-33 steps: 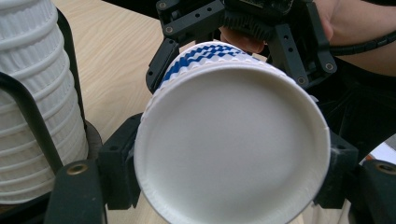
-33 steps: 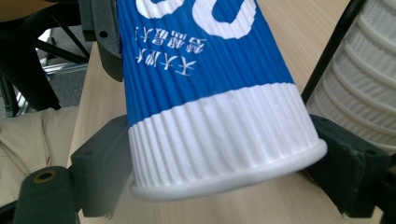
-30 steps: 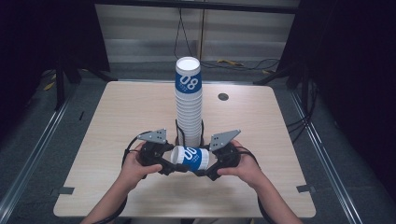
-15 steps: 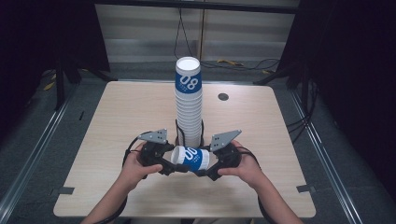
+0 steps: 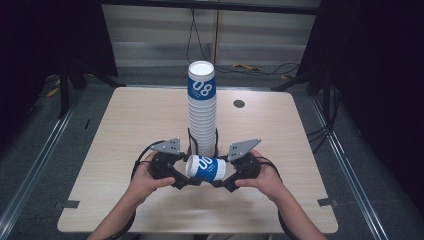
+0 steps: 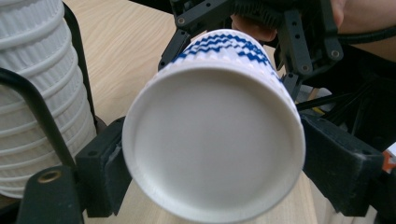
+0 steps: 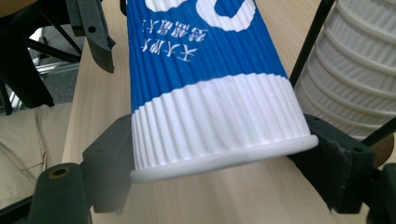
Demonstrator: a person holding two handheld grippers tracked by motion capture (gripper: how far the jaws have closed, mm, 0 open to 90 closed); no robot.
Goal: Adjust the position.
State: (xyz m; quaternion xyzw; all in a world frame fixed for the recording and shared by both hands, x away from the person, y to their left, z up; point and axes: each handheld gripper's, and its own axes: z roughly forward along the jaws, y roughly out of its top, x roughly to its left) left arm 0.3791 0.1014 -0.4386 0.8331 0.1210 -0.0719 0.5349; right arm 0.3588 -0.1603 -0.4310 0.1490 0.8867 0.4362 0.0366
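A paper cup (image 5: 205, 168) is held sideways just above the table (image 5: 125, 130) — its rim end clamped by the right gripper (image 5: 223, 181). The left gripper (image 5: 182, 179), jaws just opened, flanks the base without pressing. Light and crushable, it is best gripped at the stiff rim. Behind stands the cup stack (image 5: 202, 107).

The table (image 5: 130, 135) is a rectangular top of pale wood grain with rounded corners, set on a grey floor (image 5: 45, 165). A tall stack of white ribbed paper cups (image 5: 202, 120) stands upright on it at the centre, slightly toward the near side; the topmost cup carries a blue band with white numerals. Thin black uprights run alongside the lower part of the stack and meet the tabletop at its base. A small dark round grommet (image 5: 239, 104) sits in the surface at the far right. The near edge shows a soft sheen. Grey brackets (image 5: 327, 202) protrude at the near left and near right edges.
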